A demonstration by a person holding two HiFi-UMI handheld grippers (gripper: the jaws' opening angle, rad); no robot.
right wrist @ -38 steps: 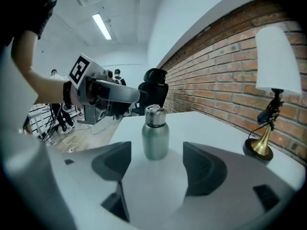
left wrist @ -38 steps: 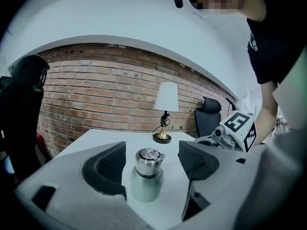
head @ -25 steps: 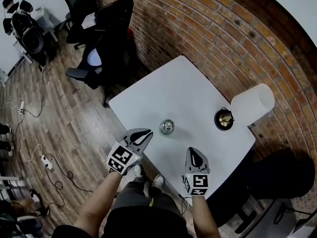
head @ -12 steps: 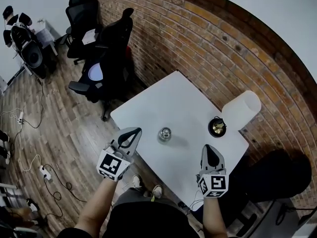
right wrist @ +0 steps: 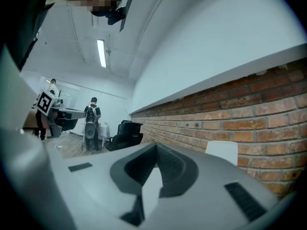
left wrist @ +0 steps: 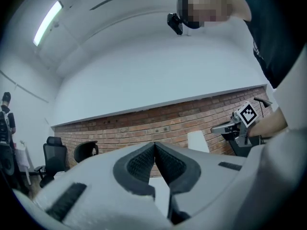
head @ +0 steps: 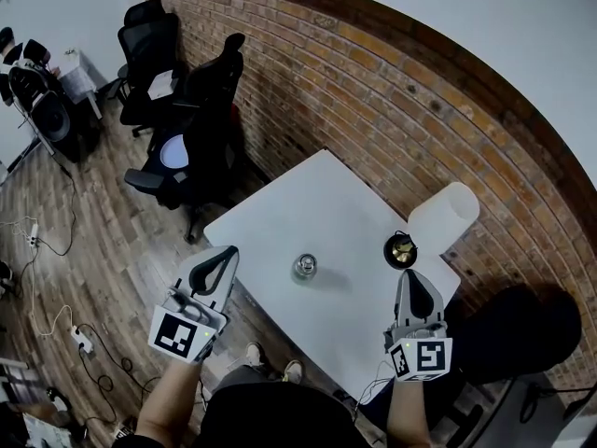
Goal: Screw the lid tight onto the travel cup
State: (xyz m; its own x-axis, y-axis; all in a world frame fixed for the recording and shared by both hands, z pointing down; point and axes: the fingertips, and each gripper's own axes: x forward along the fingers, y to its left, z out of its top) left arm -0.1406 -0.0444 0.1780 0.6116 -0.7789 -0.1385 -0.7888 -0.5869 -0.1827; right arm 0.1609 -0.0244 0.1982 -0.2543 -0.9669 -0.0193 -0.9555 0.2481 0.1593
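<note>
Travel cup (head: 305,267): silvery, upright near the middle of a white square table (head: 280,203), seen from above. Lid (head: 401,250): dark, round, brassy inside, lying off the cup and well to its right, near the table's far right corner.

Surface and room: table set cornerwise close to a red brick wall (head: 373,91); wooden plank floor (head: 103,241); white wall above the brick.

Count: one cup, one lid, one table, one tall white cylinder (head: 443,217), at least two black office chairs (head: 210,82), one bystander (right wrist: 92,116) at the far end of the room.

Surroundings: white cylinder just beside the lid, on its wall side. Chairs off the table's left. Cables and a power strip (head: 82,341) on the floor.

Left gripper (head: 227,253): jaws pressed together, holding nothing, over the floor off the table's near left edge. Right gripper (head: 411,275): jaws likewise together and empty, at the near right edge. Both well apart from the cup.
</note>
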